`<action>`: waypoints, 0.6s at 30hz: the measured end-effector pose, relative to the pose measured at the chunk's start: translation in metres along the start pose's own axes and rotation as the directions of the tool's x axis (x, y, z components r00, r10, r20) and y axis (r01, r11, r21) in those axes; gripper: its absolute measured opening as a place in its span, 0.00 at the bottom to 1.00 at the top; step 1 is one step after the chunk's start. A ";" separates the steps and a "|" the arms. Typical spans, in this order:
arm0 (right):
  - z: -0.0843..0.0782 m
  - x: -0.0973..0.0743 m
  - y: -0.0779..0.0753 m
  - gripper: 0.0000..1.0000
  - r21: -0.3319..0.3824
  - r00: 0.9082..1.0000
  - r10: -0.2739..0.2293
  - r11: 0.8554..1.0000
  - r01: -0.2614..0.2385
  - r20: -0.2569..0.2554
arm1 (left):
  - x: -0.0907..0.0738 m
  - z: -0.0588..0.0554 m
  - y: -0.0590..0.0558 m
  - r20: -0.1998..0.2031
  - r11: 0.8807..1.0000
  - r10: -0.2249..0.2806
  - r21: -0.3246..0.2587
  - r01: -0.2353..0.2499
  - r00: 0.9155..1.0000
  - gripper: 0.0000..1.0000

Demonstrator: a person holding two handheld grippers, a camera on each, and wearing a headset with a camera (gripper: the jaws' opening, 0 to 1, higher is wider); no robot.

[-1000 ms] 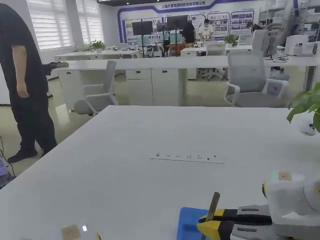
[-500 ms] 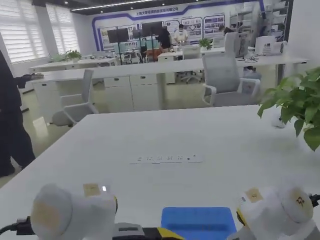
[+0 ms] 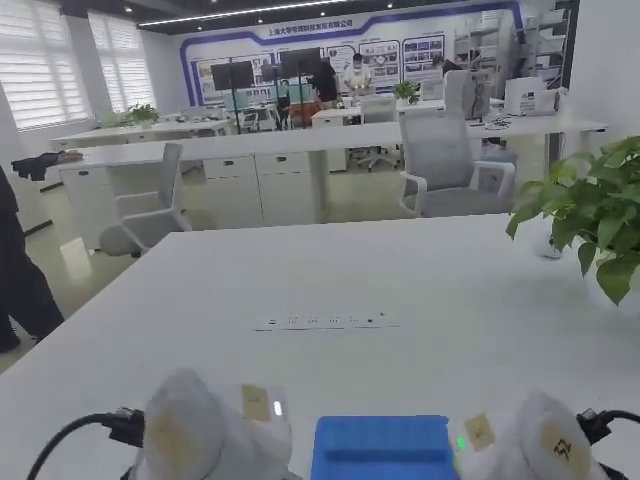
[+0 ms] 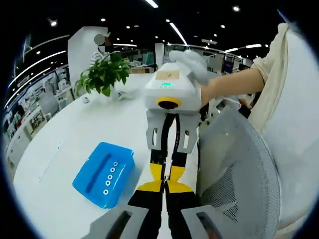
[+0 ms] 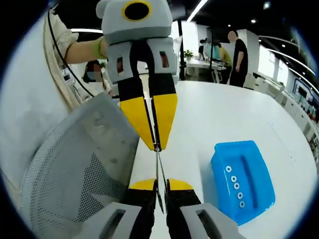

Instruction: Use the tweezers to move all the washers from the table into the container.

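Observation:
A blue container (image 3: pixel 380 447) sits at the table's near edge, with several white washers (image 5: pixel 235 185) in a row inside it (image 4: pixel 104 174). My two grippers face each other tip to tip beside the container. Thin metal tweezers (image 5: pixel 158 169) run from my right gripper (image 5: pixel 162 186) up to my left gripper (image 5: pixel 155 145), and both pairs of yellow jaws are closed on them. In the left gripper view my left gripper (image 4: pixel 165 186) meets the right gripper (image 4: pixel 166 172). The grippers' white housings (image 3: pixel 205 435) flank the container in the head view.
A grey mesh chair back (image 4: pixel 234 184) is close beside the grippers. A potted plant (image 3: pixel 590 215) stands at the table's right edge. A power strip (image 3: pixel 320 322) is set in mid-table. A person (image 3: pixel 15 280) stands at the left.
The head camera has swung. One second ago a gripper held the tweezers at the lower right; now both housings flank the blue container at the bottom.

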State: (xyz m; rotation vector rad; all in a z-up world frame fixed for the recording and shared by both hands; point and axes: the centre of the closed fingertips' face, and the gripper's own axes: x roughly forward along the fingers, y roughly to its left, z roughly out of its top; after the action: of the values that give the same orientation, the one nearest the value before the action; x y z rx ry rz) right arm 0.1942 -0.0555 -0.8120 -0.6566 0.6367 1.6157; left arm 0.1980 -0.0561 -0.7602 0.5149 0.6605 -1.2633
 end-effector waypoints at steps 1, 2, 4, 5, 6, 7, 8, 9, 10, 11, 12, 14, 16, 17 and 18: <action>-0.006 0.002 0.000 0.03 -0.011 1.000 -0.004 1.000 0.003 -0.025 | 0.005 -0.006 0.000 -0.031 1.000 -0.004 0.017 0.004 1.000 0.00; -0.012 0.005 0.000 0.03 -0.020 0.998 -0.014 1.000 0.013 -0.056 | 0.012 -0.011 0.000 -0.048 0.999 -0.006 0.043 0.008 0.999 0.00; -0.021 0.008 -0.001 0.03 -0.026 0.995 -0.030 0.999 0.027 -0.093 | 0.021 -0.017 0.000 -0.071 0.999 -0.008 0.037 0.011 0.997 0.00; -0.027 0.011 -0.002 0.03 -0.021 0.993 -0.038 0.999 0.036 -0.111 | 0.027 -0.022 0.001 -0.090 0.999 -0.010 0.043 0.014 0.996 0.00; -0.030 0.014 -0.003 0.03 -0.023 0.992 -0.048 0.999 0.045 -0.119 | 0.032 -0.025 0.001 -0.103 0.999 -0.011 0.048 0.016 0.995 0.00; -0.036 0.017 -0.004 0.03 -0.023 0.990 -0.056 0.998 0.053 -0.127 | 0.038 -0.032 0.002 -0.133 0.999 -0.011 0.049 0.018 0.991 0.00; -0.039 0.020 -0.005 0.03 -0.018 0.989 -0.064 0.998 0.062 -0.133 | 0.042 -0.035 0.002 -0.143 0.998 -0.008 0.059 0.016 0.990 0.00; -0.045 0.023 -0.007 0.04 -0.011 0.988 -0.076 0.997 0.075 -0.138 | 0.048 -0.040 0.004 -0.163 0.997 -0.009 0.069 0.020 0.987 0.00; -0.048 0.025 -0.007 0.04 0.010 0.987 -0.079 0.997 0.081 -0.138 | 0.051 -0.045 0.004 -0.184 0.997 -0.010 0.072 0.024 0.983 0.00; -0.050 0.027 -0.008 0.04 0.037 0.988 -0.091 0.995 0.096 -0.127 | 0.055 -0.050 0.004 -0.206 0.996 -0.014 0.083 0.032 0.978 0.00; -0.051 0.028 -0.010 0.05 0.068 0.987 -0.106 0.991 0.115 -0.118 | 0.057 -0.052 0.004 -0.210 0.997 -0.019 0.073 0.036 0.978 0.00; -0.049 0.031 -0.010 0.06 0.105 0.990 -0.122 0.986 0.129 -0.065 | 0.060 -0.059 0.006 -0.225 0.996 -0.033 0.072 0.050 0.974 0.00; -0.040 0.031 -0.010 0.08 0.189 0.987 -0.153 0.972 0.143 0.042 | 0.062 -0.065 0.006 -0.251 0.995 -0.048 0.069 0.068 0.967 0.00; -0.038 0.030 -0.009 0.10 0.248 0.984 -0.159 0.960 0.133 0.087 | 0.063 -0.068 0.006 -0.257 0.994 -0.057 0.076 0.079 0.965 0.00; -0.039 0.028 -0.008 0.13 0.279 0.980 -0.166 0.951 0.131 0.107 | 0.063 -0.069 0.005 -0.266 0.994 -0.060 0.075 0.083 0.962 0.00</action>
State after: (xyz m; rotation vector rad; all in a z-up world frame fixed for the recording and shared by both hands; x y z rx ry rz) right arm 0.2018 -0.0635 -0.8591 -0.3845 0.6811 1.3868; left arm 0.2020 -0.0513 -0.8541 0.7443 0.8568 -1.3070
